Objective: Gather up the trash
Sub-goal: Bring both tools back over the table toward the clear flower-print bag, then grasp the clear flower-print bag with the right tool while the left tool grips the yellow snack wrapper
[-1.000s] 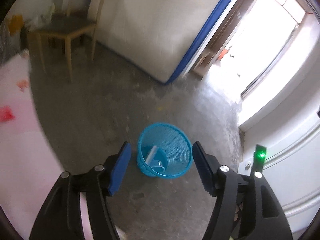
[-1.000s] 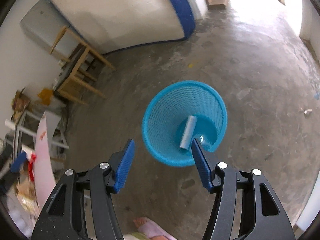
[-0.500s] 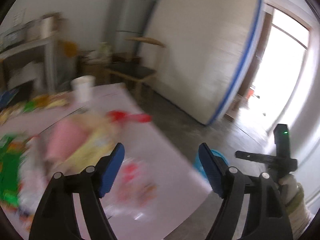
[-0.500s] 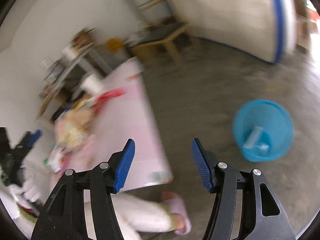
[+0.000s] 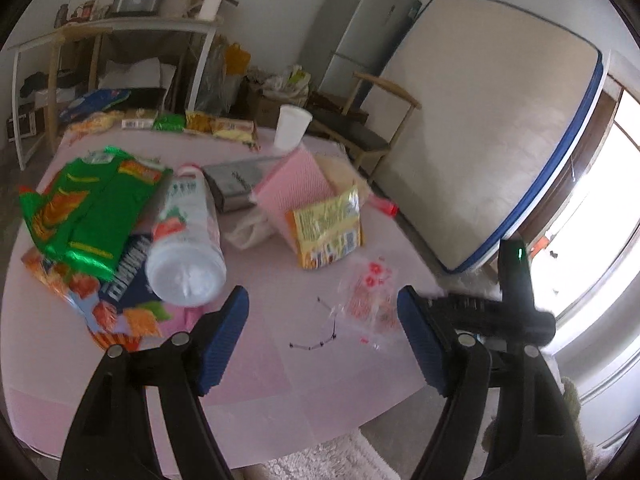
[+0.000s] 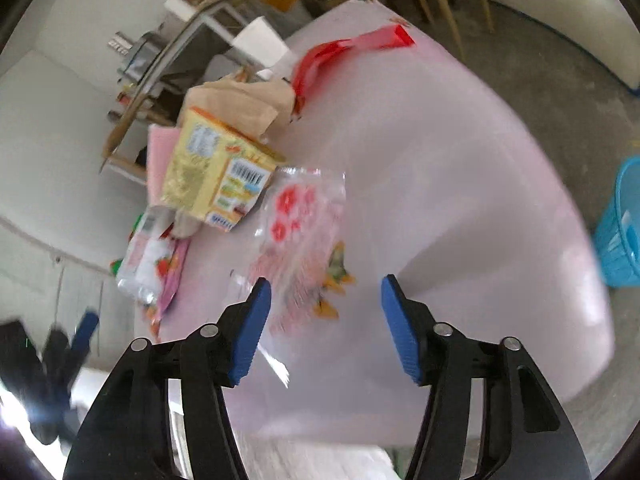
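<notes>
Trash lies on a pink table (image 5: 280,380): a clear plastic bag with red flowers (image 5: 370,300) (image 6: 302,236), a yellow snack packet (image 5: 326,230) (image 6: 216,176), a white bottle on its side (image 5: 186,248), green packets (image 5: 88,212), a red wrapper (image 6: 352,48). My left gripper (image 5: 322,320) is open and empty above the table's near edge. My right gripper (image 6: 324,316) is open and empty just above the clear bag. The blue mesh bin (image 6: 620,224) stands on the floor at the right.
A white paper cup (image 5: 292,126), a pink cloth (image 5: 292,188) and a grey box (image 5: 236,182) sit on the table. Behind it are a wooden chair (image 5: 368,128), a fridge (image 5: 356,28), a leaning mattress (image 5: 480,128) and a cluttered shelf (image 5: 120,32).
Both grippers have swung away from the blue bin on the floor and over to the pink table with the trash. Both stay open and empty.
</notes>
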